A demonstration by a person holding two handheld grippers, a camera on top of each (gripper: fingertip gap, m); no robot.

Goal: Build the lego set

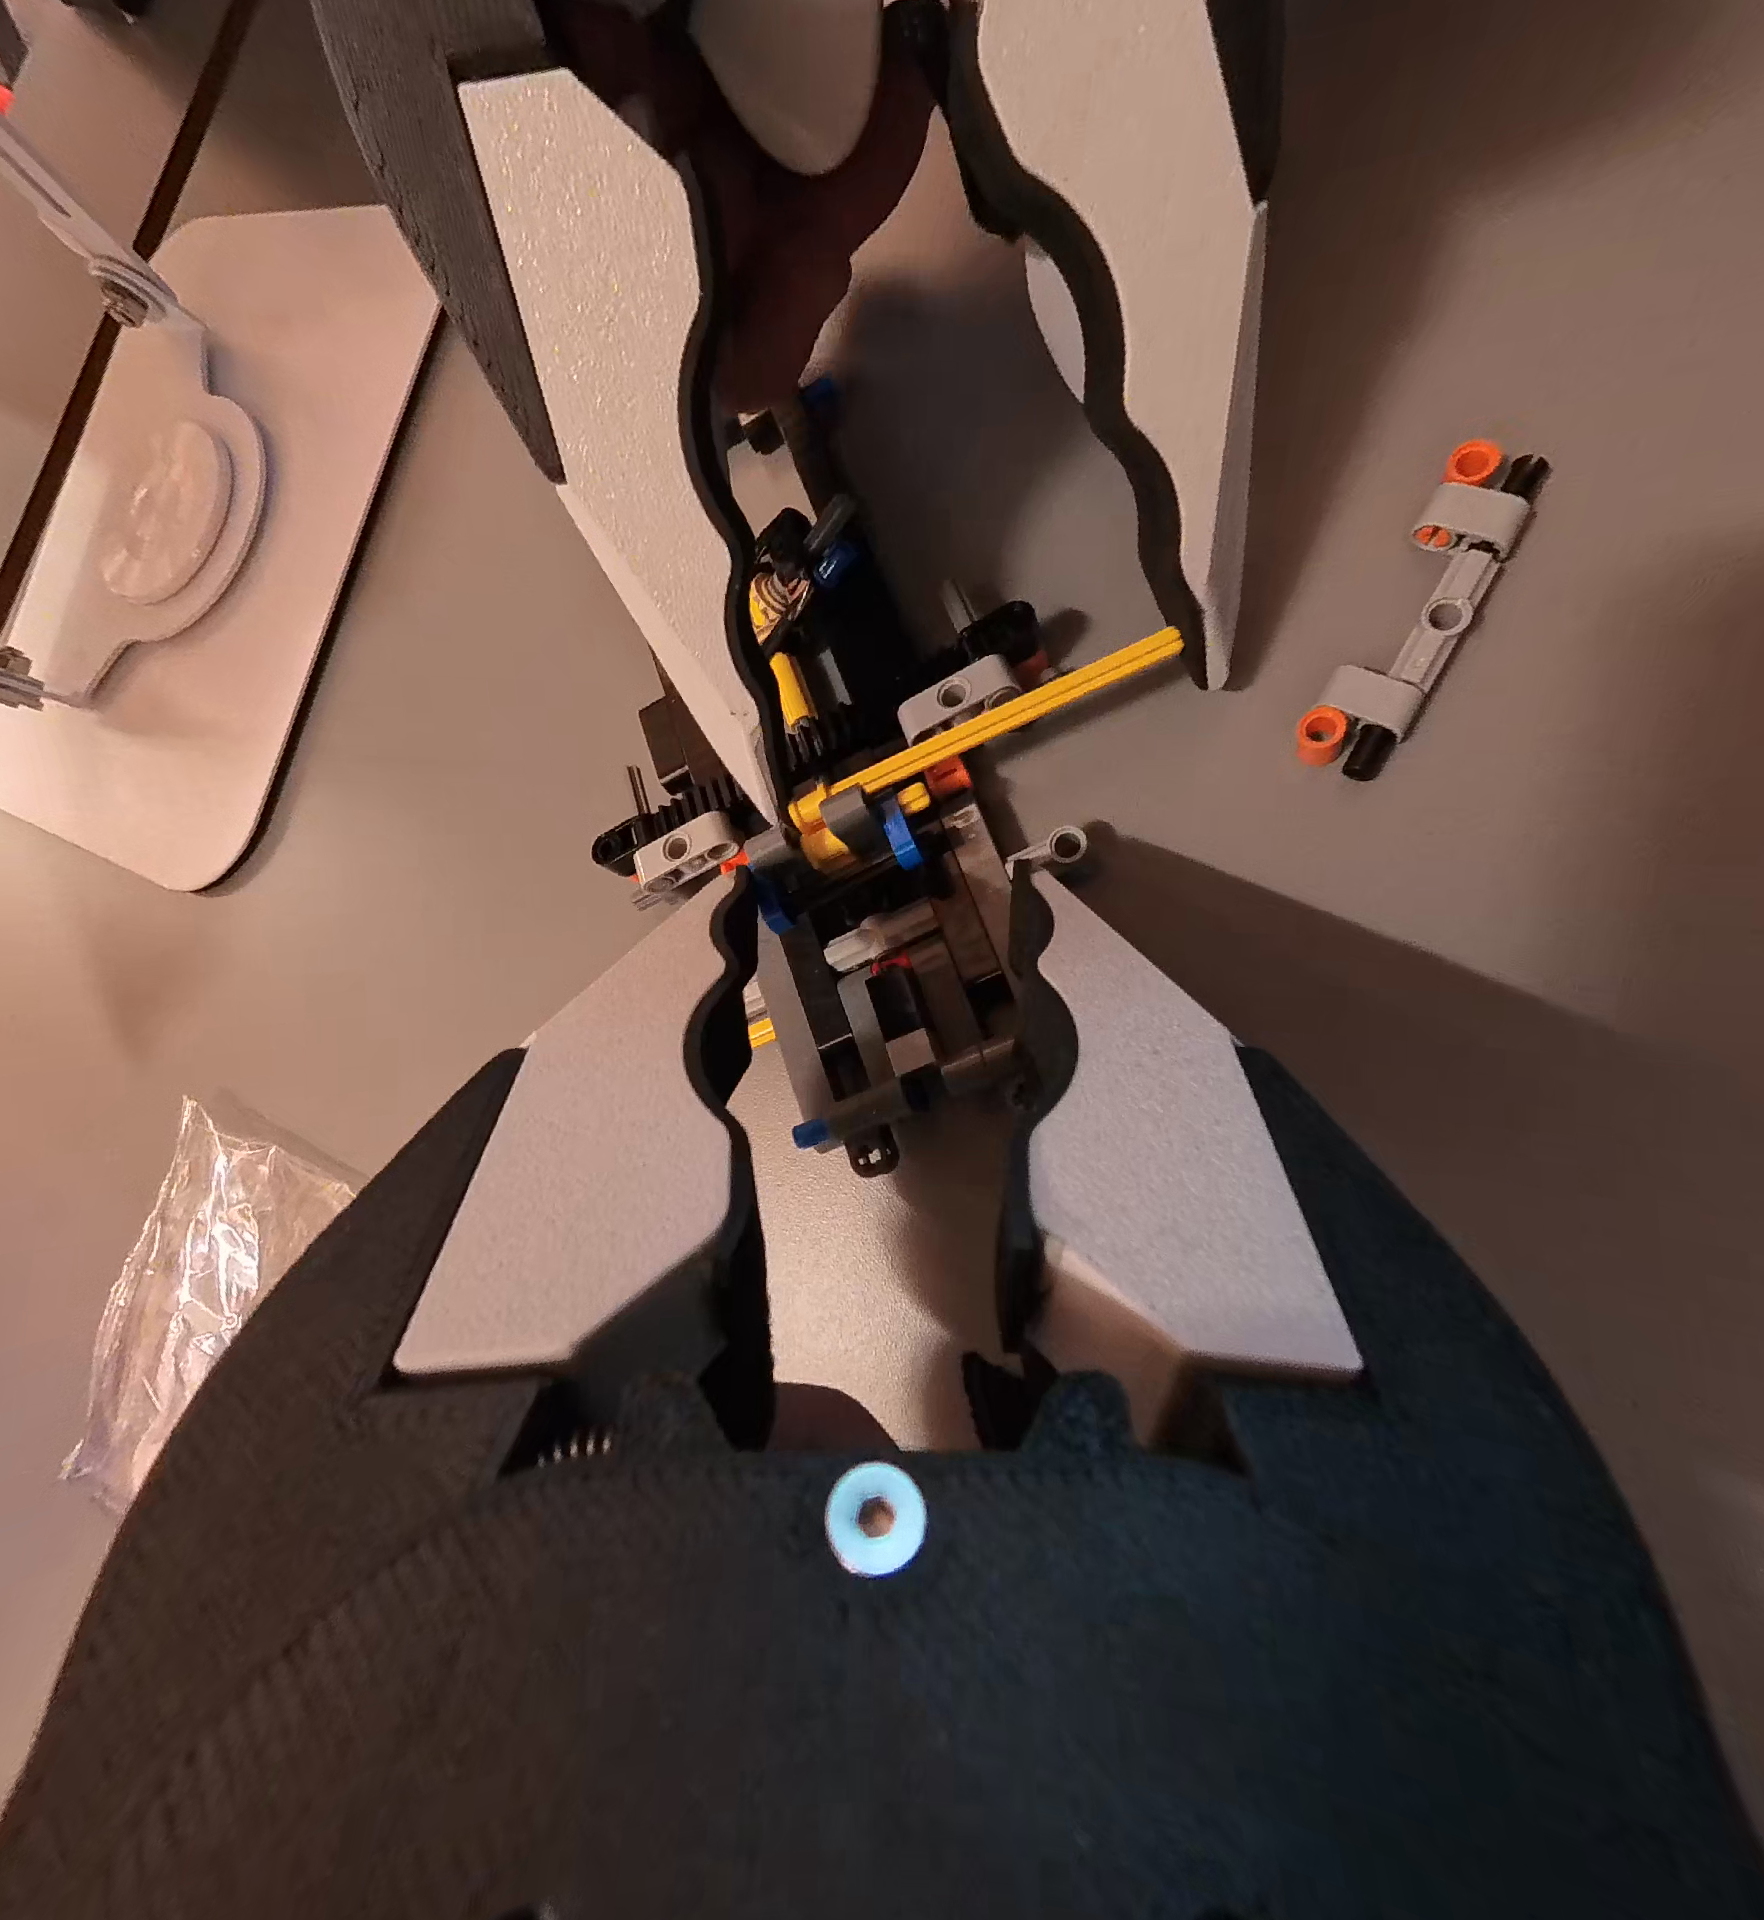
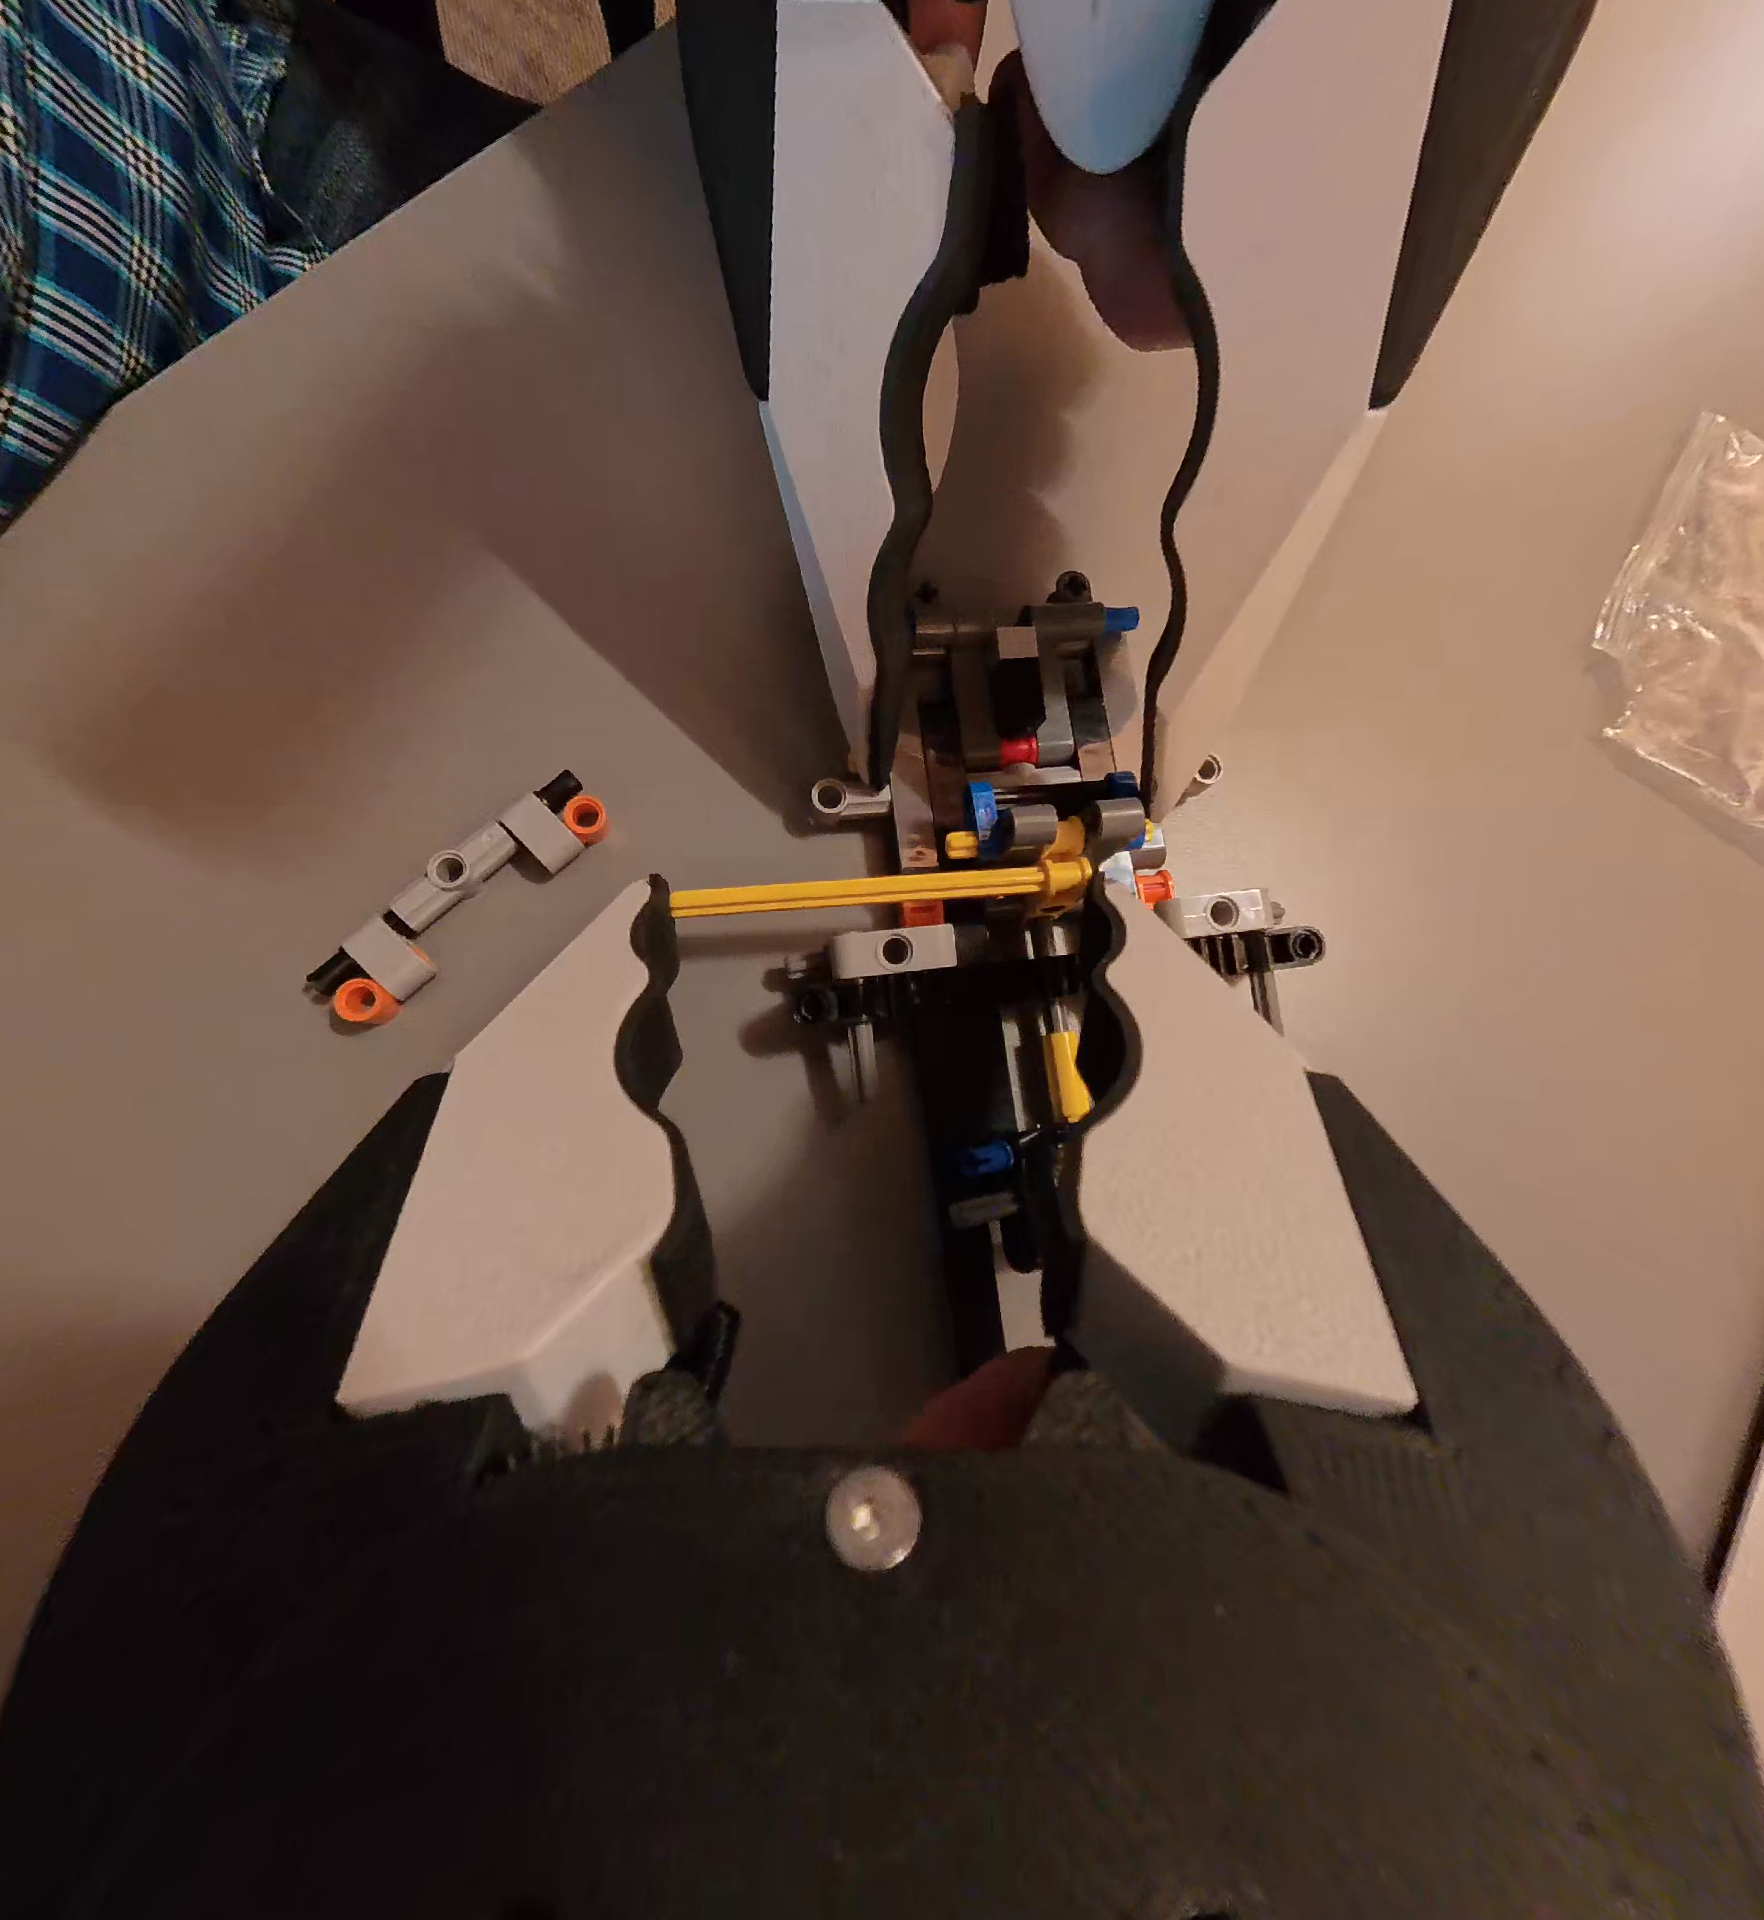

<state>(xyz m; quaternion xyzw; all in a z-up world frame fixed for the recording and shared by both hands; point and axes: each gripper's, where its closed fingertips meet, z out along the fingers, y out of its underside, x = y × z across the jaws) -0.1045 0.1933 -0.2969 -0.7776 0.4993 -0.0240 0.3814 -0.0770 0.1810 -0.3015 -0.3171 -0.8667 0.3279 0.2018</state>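
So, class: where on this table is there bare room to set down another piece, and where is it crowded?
Bare table lies beyond the small grey-and-orange subassembly, and between the lego model and the plastic bag. The centre is crowded: both grippers flank the model and its yellow axle.

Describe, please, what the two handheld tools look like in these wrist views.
Both match: the left tool and right tool each have a black, ribbed printed body, two pale grey wedge-shaped fingers edged with wavy black rubbery pads, and one round washer-like fastener centred on the body. No cables or sleeves show.
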